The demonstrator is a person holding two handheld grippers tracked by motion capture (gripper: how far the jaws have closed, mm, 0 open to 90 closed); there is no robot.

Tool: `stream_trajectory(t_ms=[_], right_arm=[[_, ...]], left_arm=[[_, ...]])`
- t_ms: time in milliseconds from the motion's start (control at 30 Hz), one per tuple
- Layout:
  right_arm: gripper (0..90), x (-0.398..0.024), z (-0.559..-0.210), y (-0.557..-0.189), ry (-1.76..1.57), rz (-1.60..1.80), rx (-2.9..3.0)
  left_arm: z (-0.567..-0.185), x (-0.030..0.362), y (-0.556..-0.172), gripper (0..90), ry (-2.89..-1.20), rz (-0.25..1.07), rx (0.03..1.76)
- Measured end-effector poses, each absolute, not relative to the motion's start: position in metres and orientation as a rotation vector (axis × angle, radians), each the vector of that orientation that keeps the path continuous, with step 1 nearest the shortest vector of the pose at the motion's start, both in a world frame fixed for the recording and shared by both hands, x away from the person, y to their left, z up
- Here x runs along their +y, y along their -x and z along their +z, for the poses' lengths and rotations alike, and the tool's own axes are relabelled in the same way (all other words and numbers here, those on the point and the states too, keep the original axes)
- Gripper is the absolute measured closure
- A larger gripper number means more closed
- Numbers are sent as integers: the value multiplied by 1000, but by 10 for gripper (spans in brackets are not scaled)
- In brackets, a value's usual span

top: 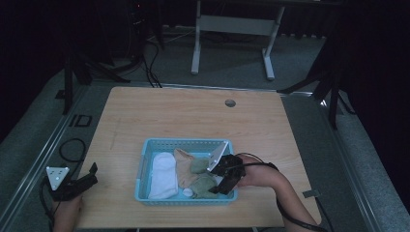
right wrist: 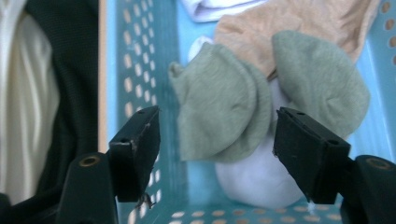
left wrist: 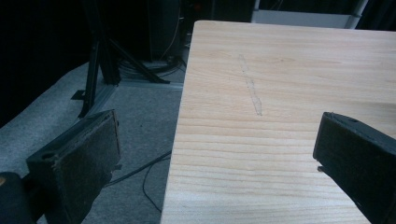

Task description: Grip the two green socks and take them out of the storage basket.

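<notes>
- far left, the left gripper [top: 77, 186] sits at the near left edge of the wooden table [top: 193, 116], one hand [top: 65, 215] behind it; its two black jaws stand wide apart with nothing between them, one over the grey floor, one over the bare wood.
- one grey three-cornered plate [top: 57, 175] rides on top of it.
- middle, one light blue perforated basket [top: 186, 143] rests on the table near the front edge.
- inside the basket, from its left: one white sock [top: 162, 175], one tan sock [top: 183, 164], then two sage-green socks [top: 199, 165], one farther and one nearer.
- in the right gripper view a white rounded piece [right wrist: 261, 179] lies under the nearer green sock [right wrist: 219, 112]; i cannot tell what it is.
- right, the right gripper [top: 227, 180] hangs over the basket's right end, jaws wide, one on either side of the nearer green sock and not closed on it.
- far back, one small round hole [top: 230, 103] in the tabletop.
</notes>
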State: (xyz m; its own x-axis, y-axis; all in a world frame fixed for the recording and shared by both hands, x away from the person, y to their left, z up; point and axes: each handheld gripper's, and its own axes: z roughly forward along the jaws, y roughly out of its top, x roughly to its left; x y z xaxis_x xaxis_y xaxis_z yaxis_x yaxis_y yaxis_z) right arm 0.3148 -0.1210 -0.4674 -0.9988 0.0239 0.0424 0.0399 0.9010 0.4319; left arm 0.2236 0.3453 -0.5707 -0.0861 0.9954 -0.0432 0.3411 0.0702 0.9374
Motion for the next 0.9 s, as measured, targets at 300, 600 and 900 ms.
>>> stream_trajectory(t_ms=[300, 600, 900], right_arm=[[432, -109, -478, -321, 26, -667, -3030], [452, -99, -485, -326, 20, -602, -3034], [496, -91, -495, -325, -22, -538, -3069]], left_arm=[[-571, 345, -224, 3, -1380, 1034, 1548], [-571, 346, -224, 3, -1381, 1031, 1546], [-571, 345, -224, 4, -1379, 1033, 1548]])
